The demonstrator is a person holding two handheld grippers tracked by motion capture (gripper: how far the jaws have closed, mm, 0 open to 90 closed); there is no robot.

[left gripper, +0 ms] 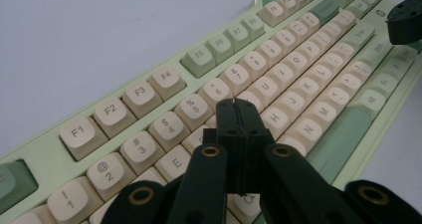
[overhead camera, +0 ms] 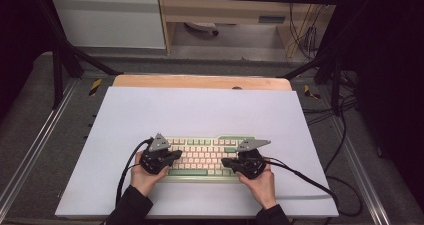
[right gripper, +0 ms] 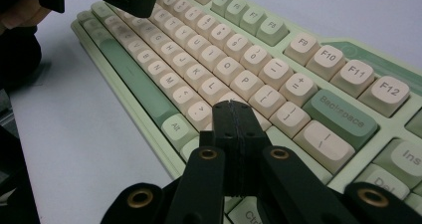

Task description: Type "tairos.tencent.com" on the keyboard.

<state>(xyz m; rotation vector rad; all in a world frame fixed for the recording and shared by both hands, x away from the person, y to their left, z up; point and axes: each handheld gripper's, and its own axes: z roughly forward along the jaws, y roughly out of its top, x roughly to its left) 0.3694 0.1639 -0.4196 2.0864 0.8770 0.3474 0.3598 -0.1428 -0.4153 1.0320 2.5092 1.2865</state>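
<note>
Hands are holding both claws over the keyboard [overhead camera: 202, 157], lying at 6 o'clock on the tabletop [overhead camera: 200, 110]; left claw [left gripper: 238, 104] is pinching shut, empty; right claw [right gripper: 234, 104] likewise; rigid, light board, press springy keys with tips

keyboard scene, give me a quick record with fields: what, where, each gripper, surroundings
what: a pale green keyboard with cream keys and darker green space bar and backspace
where: near edge of the white table top, lying flat
left gripper: shut, nothing between the jaws, tips over the keys near the number 5 and 6 row
right gripper: shut, nothing held, tips over the keys left of the backspace key
hands: one hand on each gripper, at either end of the keyboard
surroundings: black frame posts, cables on the floor
</note>
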